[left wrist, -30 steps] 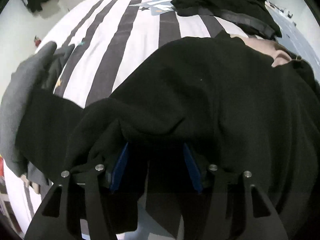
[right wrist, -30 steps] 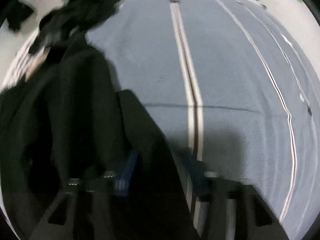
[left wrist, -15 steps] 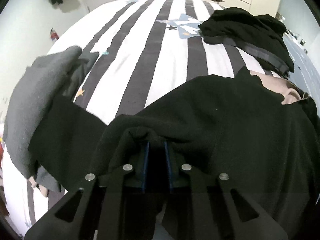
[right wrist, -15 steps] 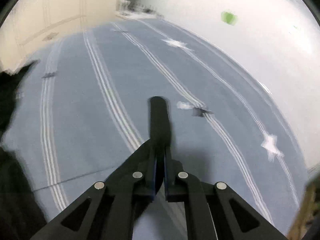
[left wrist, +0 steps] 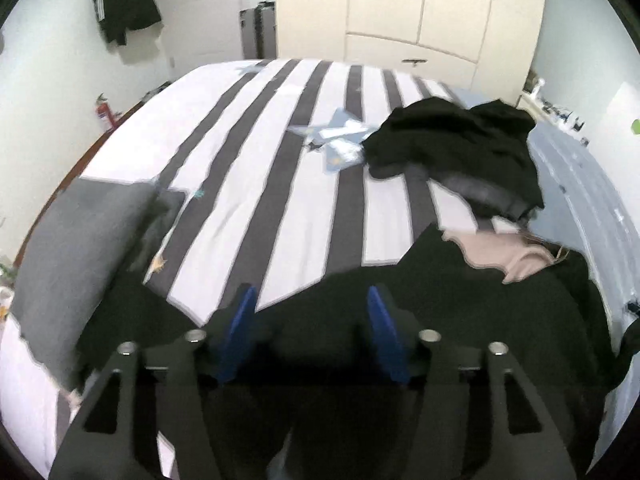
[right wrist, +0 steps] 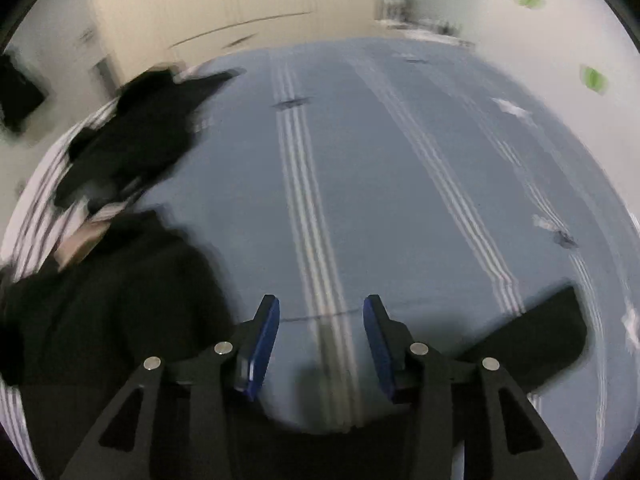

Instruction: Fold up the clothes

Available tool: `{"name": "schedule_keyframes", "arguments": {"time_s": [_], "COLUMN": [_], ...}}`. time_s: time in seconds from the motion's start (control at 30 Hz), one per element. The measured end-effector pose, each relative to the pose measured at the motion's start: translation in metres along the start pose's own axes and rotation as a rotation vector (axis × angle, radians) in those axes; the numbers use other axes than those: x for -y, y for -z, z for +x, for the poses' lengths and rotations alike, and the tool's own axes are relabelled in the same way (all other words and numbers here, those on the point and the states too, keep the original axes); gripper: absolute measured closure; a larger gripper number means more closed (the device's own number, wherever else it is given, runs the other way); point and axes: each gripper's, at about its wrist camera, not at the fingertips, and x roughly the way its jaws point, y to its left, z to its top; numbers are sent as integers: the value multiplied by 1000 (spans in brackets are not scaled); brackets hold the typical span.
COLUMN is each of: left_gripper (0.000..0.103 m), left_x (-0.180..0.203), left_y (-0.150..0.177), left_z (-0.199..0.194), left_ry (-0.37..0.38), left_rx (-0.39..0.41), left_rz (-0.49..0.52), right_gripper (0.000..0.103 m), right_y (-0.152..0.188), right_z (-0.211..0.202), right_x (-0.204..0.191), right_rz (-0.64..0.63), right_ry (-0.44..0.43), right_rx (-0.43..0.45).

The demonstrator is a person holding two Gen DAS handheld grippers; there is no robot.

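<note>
As both pairs of blue-padded jaws were spreading apart with no cloth between them, the step in hand read as a release: the black garment (left wrist: 460, 320) had been let go and lay spread on the bed directly beneath and ahead of the left gripper (left wrist: 310, 322), reaching away to that gripper's right. The right gripper (right wrist: 320, 340) likewise stood open over bare blue bedding (right wrist: 400, 184), with the garment's dark body low on its left (right wrist: 112, 312) and a flat black strip, probably a sleeve or hem end (right wrist: 536, 336), just off its right finger. The garment looked soft, thick and matte, like fleece or heavy knit, with rounded, slumping edges rather than crisp creases; a pale pinkish lining or second item (left wrist: 508, 256) showed at its far edge, ahead and to the right of the left gripper. Farther ahead on that side sat a crumpled black heap (left wrist: 460, 160), loose and unfolded, and to the left a smooth grey folded piece (left wrist: 80, 248) lay flat. The cover under the left gripper was a broad grey-and-white stripe (left wrist: 280, 184), smooth and taut. In my judgement the next move called for choosing a fresh edge of the black garment, closing both grippers on its corners, and carrying them over evenly so the thick fabric folded without bunching.
</note>
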Motion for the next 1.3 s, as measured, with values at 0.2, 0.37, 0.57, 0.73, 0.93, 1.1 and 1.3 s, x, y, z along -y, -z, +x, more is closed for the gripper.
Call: {"name": "schedule_keyframes", "arguments": {"time_s": [0.2, 0.37, 0.57, 0.73, 0.93, 1.1, 1.3], "left_gripper": [39, 83, 96, 95, 91, 73, 71], "left_x": [8, 9, 15, 12, -14, -34, -26], "left_y": [-1, 14, -13, -56, -43, -11, 63], "left_z": [100, 114, 72, 39, 109, 76, 24], "left_ry": [19, 86, 53, 68, -173, -81, 41], "left_rx": [-283, -302, -119, 44, -221, -128, -138], "left_rz": [81, 122, 166, 157, 106, -6, -13], "right_gripper": [63, 67, 101, 101, 100, 83, 74], "right_y": [-6, -11, -34, -84, -112, -98, -30], "right_z": [72, 85, 59, 14, 52, 57, -1], "right_x": [-60, -62, -55, -29, -13, -8, -27], "right_rz": [-113, -100, -59, 8, -9, 70, -31], "right_ry": [-7, -40, -21, 24, 137, 87, -86], "right_rx": [-176, -204, -107, 65, -56, -94, 3]}}
